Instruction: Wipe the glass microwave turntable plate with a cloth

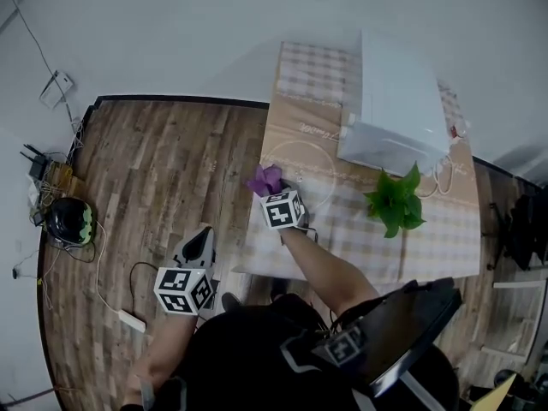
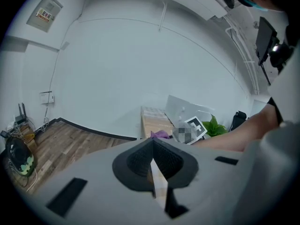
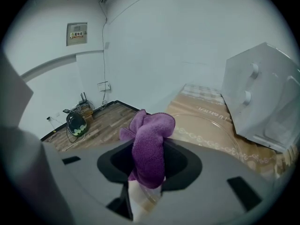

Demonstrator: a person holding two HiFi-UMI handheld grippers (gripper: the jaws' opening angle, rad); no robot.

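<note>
- The left tongs (image 2: 152, 142) hang lowest and nearest the person, over the wooden floor (image 1: 163, 169) just off the table's near-left corner. Their tips are pressed together with nothing between them.
- The right tongs (image 3: 148, 146) are clamped on a purple cloth (image 3: 151, 128). It is pinched about the middle, so a soft bunch stands up beyond the tips and a tail droops back between the jaws.
- The cloth looks light, limp and fleecy. It should fold under pressure and drag rather than slide, so the mid-fold grip suits wiping.
- The cloth sits at the near-left rim of the turntable plate (image 1: 315, 171). I cannot tell whether it touches the glass.
- The plate lies flat on the table (image 1: 428, 247), on the checked covering, between the near edge and the microwave.
- I judge the plate to be stiff, fairly heavy, smooth and breakable. It may skate on the covering when pushed sideways.
- If the plate needs steadying, the raised rim is the place, pressed down at the side away from the wiping. The free left tongs could do that.
- A green plant (image 1: 396, 199) stands to the right of the plate, apart from it.
- The white microwave (image 1: 398, 101) sits farthest back, just behind the plate.
</note>
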